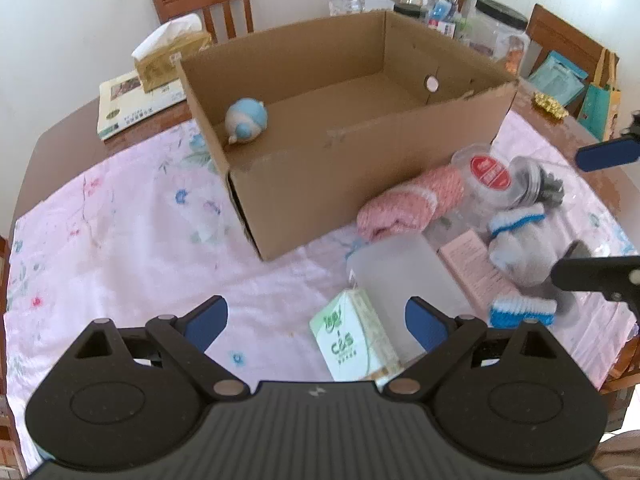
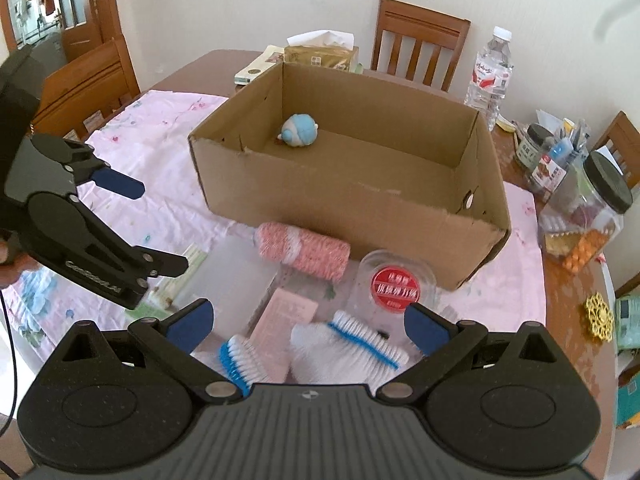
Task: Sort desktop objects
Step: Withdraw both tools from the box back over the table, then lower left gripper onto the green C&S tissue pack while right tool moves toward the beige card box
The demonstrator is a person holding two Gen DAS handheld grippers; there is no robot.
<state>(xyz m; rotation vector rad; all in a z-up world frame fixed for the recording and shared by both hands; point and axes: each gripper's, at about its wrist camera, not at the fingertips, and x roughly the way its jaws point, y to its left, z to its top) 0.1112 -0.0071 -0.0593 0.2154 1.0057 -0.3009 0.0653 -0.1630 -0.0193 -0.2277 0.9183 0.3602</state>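
Note:
An open cardboard box (image 1: 360,152) (image 2: 352,208) holds a blue-and-white plush ball (image 1: 245,120) (image 2: 299,130). In front of it lie a pink knitted roll (image 1: 412,200) (image 2: 304,250), a clear tub with a red label (image 1: 486,176) (image 2: 396,284), a pink carton (image 1: 476,272) (image 2: 284,316), a frosted plastic case (image 1: 400,276) (image 2: 236,272), white gloves with blue cuffs (image 1: 520,240) (image 2: 348,348) and a green tissue pack (image 1: 356,340). My left gripper (image 1: 316,320) (image 2: 148,224) is open over the tissue pack. My right gripper (image 2: 308,322) (image 1: 600,216) is open above the gloves.
A floral pink cloth (image 1: 120,240) covers the wooden table. Behind the box are a tissue box (image 1: 172,56), a booklet (image 1: 136,104) and a water bottle (image 2: 490,76). Jars (image 2: 592,216) and a gold ornament (image 2: 600,316) crowd the right side. Wooden chairs (image 2: 416,40) ring the table.

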